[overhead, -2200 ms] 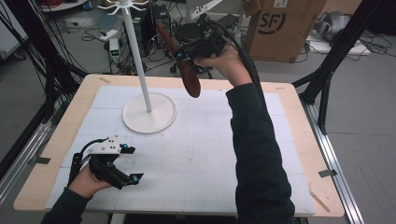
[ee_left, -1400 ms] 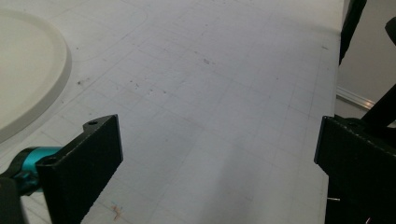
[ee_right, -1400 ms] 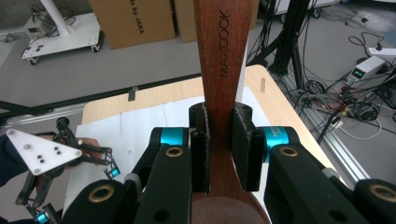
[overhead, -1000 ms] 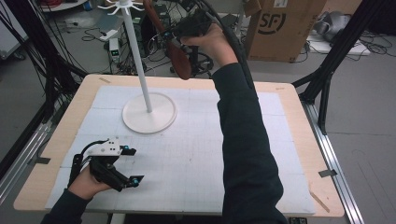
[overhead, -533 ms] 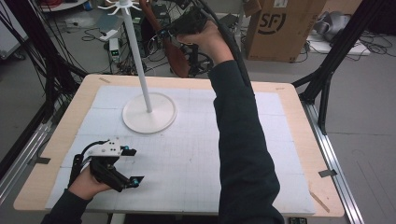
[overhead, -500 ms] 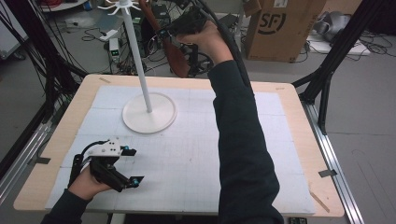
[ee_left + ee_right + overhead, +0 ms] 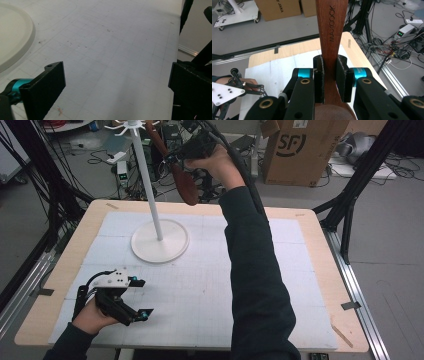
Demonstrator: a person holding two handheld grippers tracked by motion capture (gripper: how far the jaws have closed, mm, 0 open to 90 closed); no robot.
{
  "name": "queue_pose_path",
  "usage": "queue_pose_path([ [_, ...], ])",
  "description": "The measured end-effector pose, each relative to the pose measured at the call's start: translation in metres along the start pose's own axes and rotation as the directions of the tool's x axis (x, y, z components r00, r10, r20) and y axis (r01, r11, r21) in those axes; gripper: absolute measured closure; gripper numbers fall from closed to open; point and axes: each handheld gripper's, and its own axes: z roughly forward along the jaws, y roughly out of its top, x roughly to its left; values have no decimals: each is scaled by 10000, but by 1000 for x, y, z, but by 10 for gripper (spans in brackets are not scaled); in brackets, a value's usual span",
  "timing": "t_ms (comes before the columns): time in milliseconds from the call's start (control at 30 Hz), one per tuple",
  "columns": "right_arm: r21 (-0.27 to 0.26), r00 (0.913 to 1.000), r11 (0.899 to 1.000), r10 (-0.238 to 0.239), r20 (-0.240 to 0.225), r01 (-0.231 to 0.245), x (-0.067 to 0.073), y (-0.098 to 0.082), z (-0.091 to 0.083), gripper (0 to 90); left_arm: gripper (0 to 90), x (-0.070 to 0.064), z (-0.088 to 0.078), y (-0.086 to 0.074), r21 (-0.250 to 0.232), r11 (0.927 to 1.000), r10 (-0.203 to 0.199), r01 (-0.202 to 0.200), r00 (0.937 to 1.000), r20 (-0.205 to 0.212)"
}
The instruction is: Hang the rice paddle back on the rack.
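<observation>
Dark reddish-brown wood, smooth and polished: that is the spoon (image 7: 181, 180) I hold in my right gripper (image 7: 329, 80). In the right gripper view its flat handle rises straight up between my fingers (image 7: 319, 82), widening toward the top, with the word MAYCOOK stamped lengthwise along it in dark letters. The two black pads pinch the narrow part of the handle from both sides, and below them the wood broadens and rounds off toward the bowl. In the high view I hold the spoon raised beyond the far edge of the bench (image 7: 310, 235); the oval bowl hangs low and the slim handle slants up toward the hooks at the top of the white stand (image 7: 145, 175). The bowl looks darker than the handle and has a soft sheen. The stand's round white base (image 7: 160, 242) sits on the gridded white mat (image 7: 210, 285), toward the far left part of the bench.

My left gripper (image 7: 134, 299) rests near the near left corner of the bench, its fingers (image 7: 46, 92) spread wide apart with only bare mat between them.
</observation>
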Motion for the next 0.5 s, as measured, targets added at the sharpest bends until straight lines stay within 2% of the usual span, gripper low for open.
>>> queue_pose_path([
  [500,85,9998,9998,189,42,-189,-3,-2,5,774,17,0,1,1,-30,10000,3,-3,10000,48],
])
